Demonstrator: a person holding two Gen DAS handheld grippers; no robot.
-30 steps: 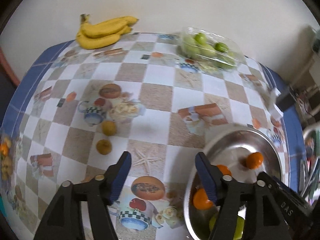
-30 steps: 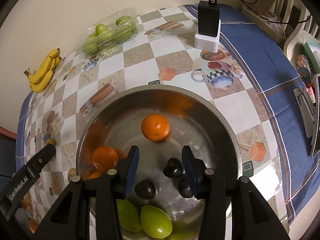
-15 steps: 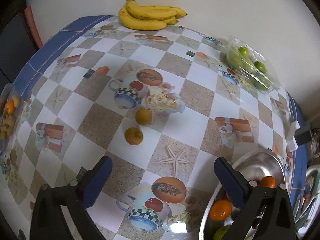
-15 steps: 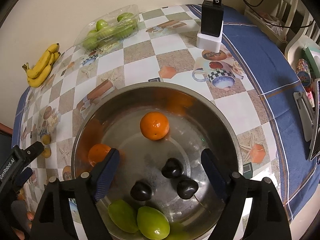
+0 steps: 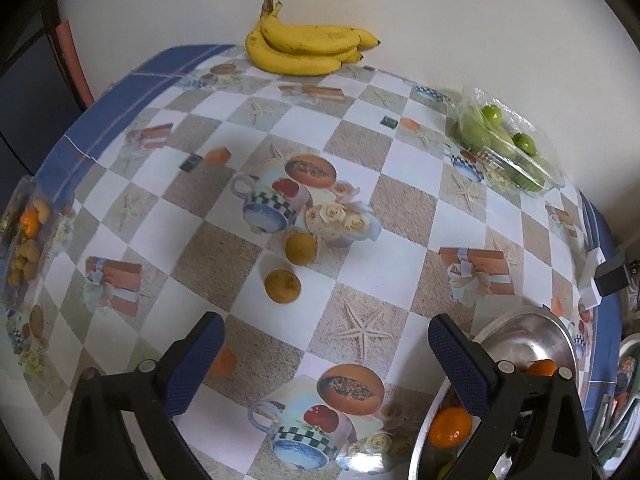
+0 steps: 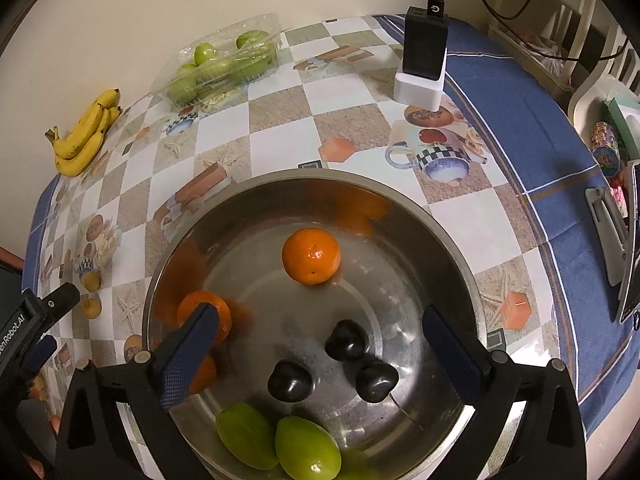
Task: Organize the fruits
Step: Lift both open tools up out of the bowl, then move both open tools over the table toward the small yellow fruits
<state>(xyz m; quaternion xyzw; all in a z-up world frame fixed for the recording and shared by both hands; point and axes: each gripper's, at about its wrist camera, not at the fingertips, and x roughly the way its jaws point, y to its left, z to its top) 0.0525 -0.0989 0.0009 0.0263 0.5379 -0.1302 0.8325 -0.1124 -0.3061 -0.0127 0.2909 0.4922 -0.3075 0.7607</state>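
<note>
Left tongs [image 5: 324, 344] and right tongs [image 6: 316, 344] both stand apart, empty. Risk: the round brown fruit [image 5: 283, 286] rolls across the bench [image 5: 404, 204] if nudged off-centre.

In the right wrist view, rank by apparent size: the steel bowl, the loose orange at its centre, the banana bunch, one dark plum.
1. Steel bowl
2. Orange and banana bunch: look similar, but the bananas lie much farther away, so unranked.
3. Dark plum

left tool [image 5: 326, 350] spread wide, right tool [image 6: 320, 340] spread wide, both empty
</note>
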